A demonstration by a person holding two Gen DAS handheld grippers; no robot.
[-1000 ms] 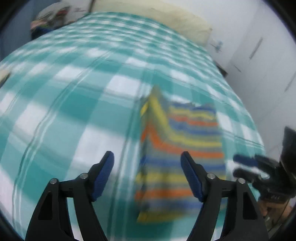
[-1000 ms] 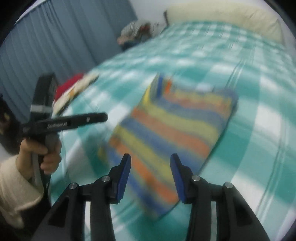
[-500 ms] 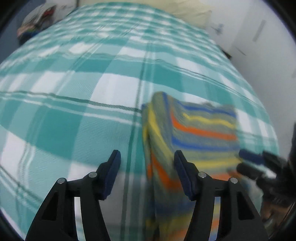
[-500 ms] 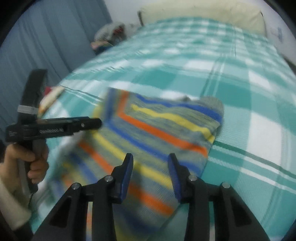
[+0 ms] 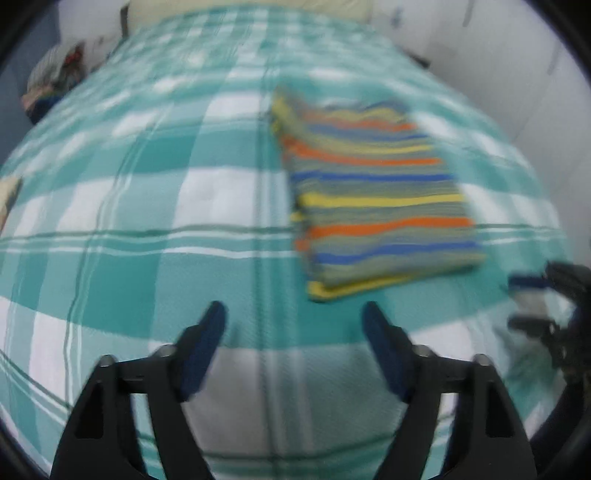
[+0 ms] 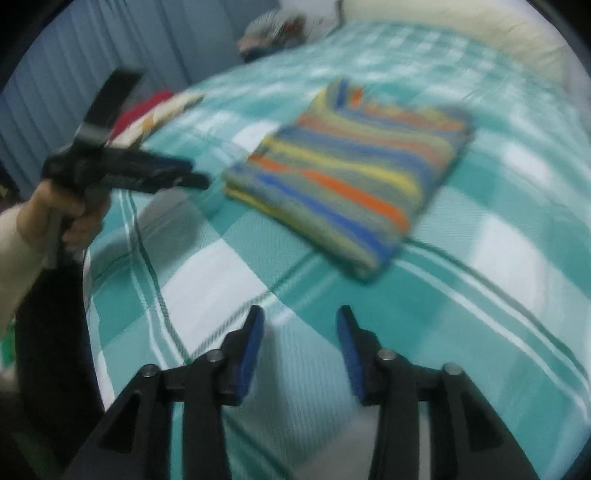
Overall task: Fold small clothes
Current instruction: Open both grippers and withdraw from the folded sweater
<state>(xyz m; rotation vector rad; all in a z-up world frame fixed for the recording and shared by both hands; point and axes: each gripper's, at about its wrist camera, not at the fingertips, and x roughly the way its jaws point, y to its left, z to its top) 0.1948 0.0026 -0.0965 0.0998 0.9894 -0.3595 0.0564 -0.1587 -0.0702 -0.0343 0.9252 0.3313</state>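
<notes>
Now, garment: striped garment (image 5: pixel 384 206) folded flat on bed (image 5: pixel 147 258), released moments ago.
Left gripper (image 5: pixel 291 325): fingers spreading, nothing between.
Right gripper (image 6: pixel 300 336): fingers spreading, empty.
Meaning: fold looks finished.

A bed (image 5: pixel 155 206) in teal-and-white check, cream pillow (image 6: pixel 480 33) at its head, blue curtain (image 6: pixel 122 48), white wall (image 5: pixel 517 66)

A home bedroom: checked bedspread (image 5: pixel 155 206), pillow (image 6: pixel 480 29), curtains (image 6: pixel 110 55).
</notes>
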